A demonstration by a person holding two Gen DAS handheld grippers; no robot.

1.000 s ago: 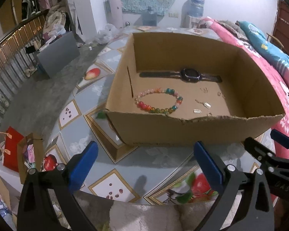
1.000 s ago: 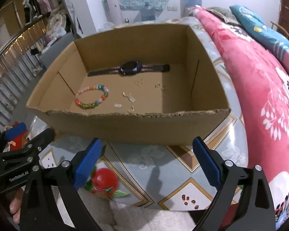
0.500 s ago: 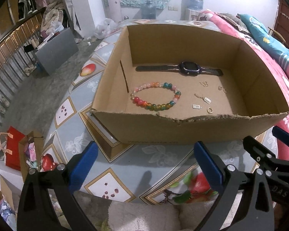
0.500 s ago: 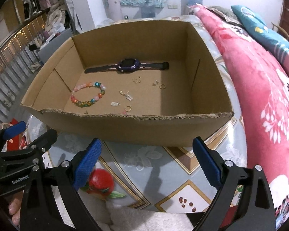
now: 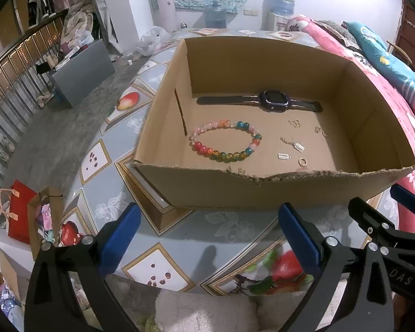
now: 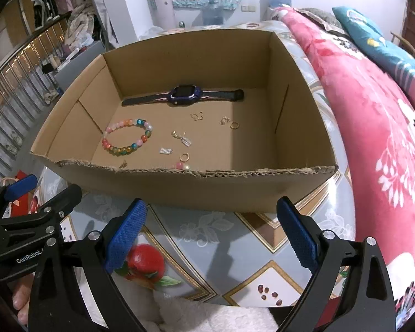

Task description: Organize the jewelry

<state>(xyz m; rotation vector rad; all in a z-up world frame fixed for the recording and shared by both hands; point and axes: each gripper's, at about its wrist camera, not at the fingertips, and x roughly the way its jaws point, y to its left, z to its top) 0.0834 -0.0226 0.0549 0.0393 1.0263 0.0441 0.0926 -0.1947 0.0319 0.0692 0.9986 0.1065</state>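
An open cardboard box [image 5: 268,191] [image 6: 185,188] stands on the patterned table. Inside lie a dark watch [image 5: 274,101] [image 6: 185,94] along the far wall, a multicoloured bead bracelet [image 5: 225,144] [image 6: 126,137], and several small gold and silver earrings and charms [image 5: 296,146] [image 6: 184,139]. My left gripper [image 5: 207,235] hangs open in front of the box's near wall, nothing between its blue pads. My right gripper [image 6: 210,229] is also open and empty, just short of the same wall. Each gripper shows at the edge of the other's view.
The table's floral cloth [image 5: 179,235] drops away at the left to a grey floor with a grey box [image 5: 80,69], a railing and red bags [image 5: 19,207]. A pink floral blanket [image 6: 373,138] and pillows lie to the right. White fluffy fabric [image 6: 207,315] sits below the grippers.
Both grippers have risen and tilted forward, so more of the box floor and its jewelry shows. Their jaws have stayed open, and nothing in the box has moved.
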